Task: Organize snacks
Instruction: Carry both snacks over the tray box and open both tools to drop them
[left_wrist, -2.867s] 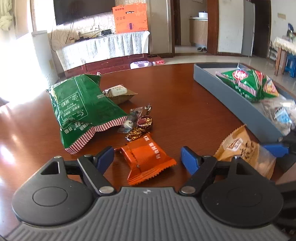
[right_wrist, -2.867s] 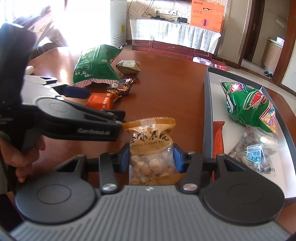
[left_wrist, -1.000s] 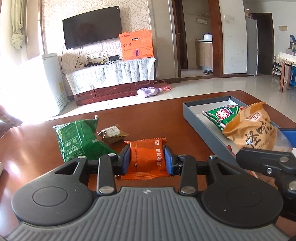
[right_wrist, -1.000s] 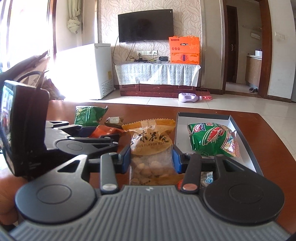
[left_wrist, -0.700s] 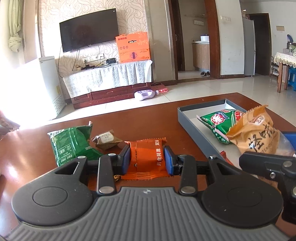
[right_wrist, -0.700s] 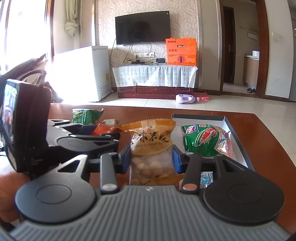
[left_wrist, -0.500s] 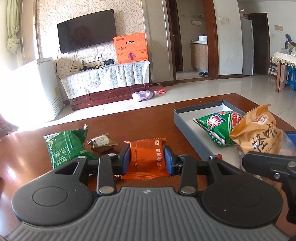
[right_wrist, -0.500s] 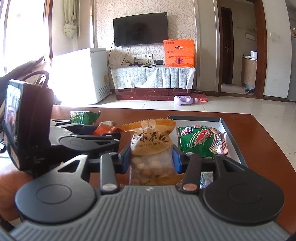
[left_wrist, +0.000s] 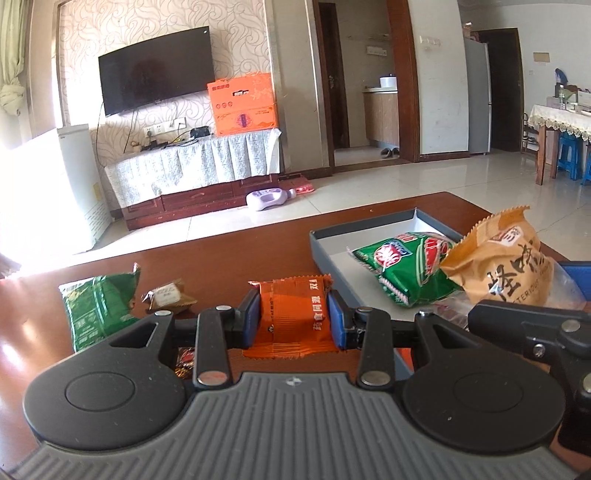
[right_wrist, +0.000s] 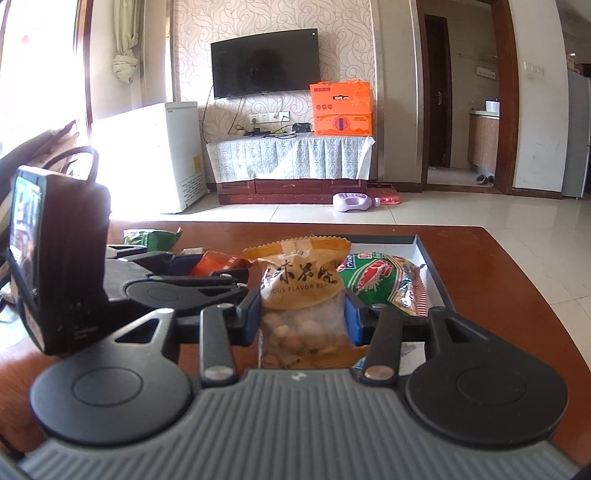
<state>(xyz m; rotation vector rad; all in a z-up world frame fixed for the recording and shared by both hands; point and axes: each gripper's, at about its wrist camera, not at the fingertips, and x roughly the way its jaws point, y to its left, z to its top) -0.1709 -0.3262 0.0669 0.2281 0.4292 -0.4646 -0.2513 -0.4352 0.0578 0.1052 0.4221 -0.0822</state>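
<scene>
The left gripper (left_wrist: 291, 319) has its fingers clamped on an orange snack packet (left_wrist: 290, 314) above the desk (left_wrist: 221, 258), while the right gripper (right_wrist: 301, 319) pinches a peanut bag (right_wrist: 301, 291) beside the grey tray (left_wrist: 325, 254) holding a green snack bag (left_wrist: 402, 266).

Straight ahead beyond the jaws: a swirl-patterned wall (right_wrist: 280, 18) carrying a dark flat television (right_wrist: 265, 62), with an orange carton (right_wrist: 340, 108) on a cloth-draped low wooden cabinet (right_wrist: 291, 162) beneath. Left of the jaws, a white chest freezer (right_wrist: 162, 155) and a tied-back curtain (right_wrist: 125, 40) washed in hard window glare. Right of the jaws, pale glossy floor tiles (left_wrist: 424, 184), a dark-framed doorway (left_wrist: 364, 85) and a lace-covered side table (left_wrist: 561, 122) with blue stools (left_wrist: 570, 158).
</scene>
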